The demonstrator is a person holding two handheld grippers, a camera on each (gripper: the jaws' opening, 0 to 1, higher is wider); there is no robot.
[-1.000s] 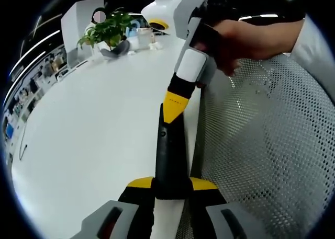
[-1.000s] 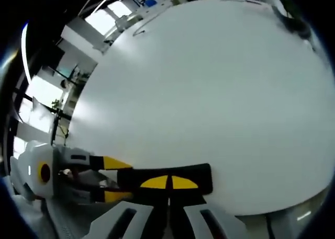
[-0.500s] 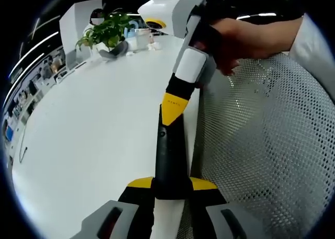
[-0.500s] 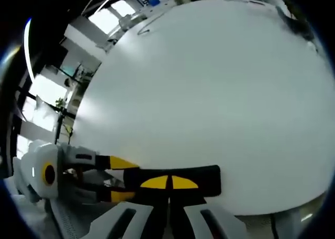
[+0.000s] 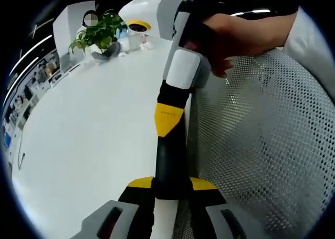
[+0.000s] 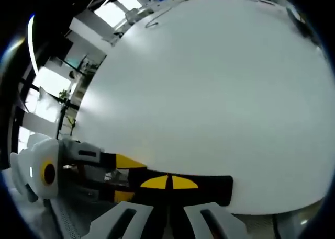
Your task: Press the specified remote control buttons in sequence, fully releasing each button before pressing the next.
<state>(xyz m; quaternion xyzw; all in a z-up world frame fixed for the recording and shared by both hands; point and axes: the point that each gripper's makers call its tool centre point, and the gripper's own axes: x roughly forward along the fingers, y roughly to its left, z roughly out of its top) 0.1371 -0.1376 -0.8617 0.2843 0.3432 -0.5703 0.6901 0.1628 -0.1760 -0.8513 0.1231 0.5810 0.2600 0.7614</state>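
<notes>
Since a second ago, the right gripper point(image 5: 168, 121) is sitting closer in the left gripper view, its yellow tip now further down the black remote point(image 5: 170, 168) than it was. In that view, the left gripper point(image 5: 171, 189) is clenching around the remote's near end, its yellow pads pressing on either side of the dark body. The remote is pointing straight away from the camera, lying along the edge of the white bench point(image 5: 89, 134). The right gripper's tip is touching the remote's upper surface; its jaws look pressed together there, though which button lies beneath cannot be told. Behind the tip, a hand point(image 5: 230, 37) is wrapping around the gripper's handle, with a white sleeve point(image 5: 314, 45) trailing off to the right. A white mesh chair back point(image 5: 261, 145) is spreading out just beside the remote on the right. Farther off on the bench, a green plant point(image 5: 99, 32) is standing near some small items too blurred to name.

In the right gripper view, the right gripper point(image 6: 168, 184) is bearing on the remote point(image 6: 209, 182), which is stretching sideways across the bottom at the bench point(image 6: 209, 82) edge. The left gripper point(image 6: 118, 179) is coming in from the left, gripping the remote's end.
</notes>
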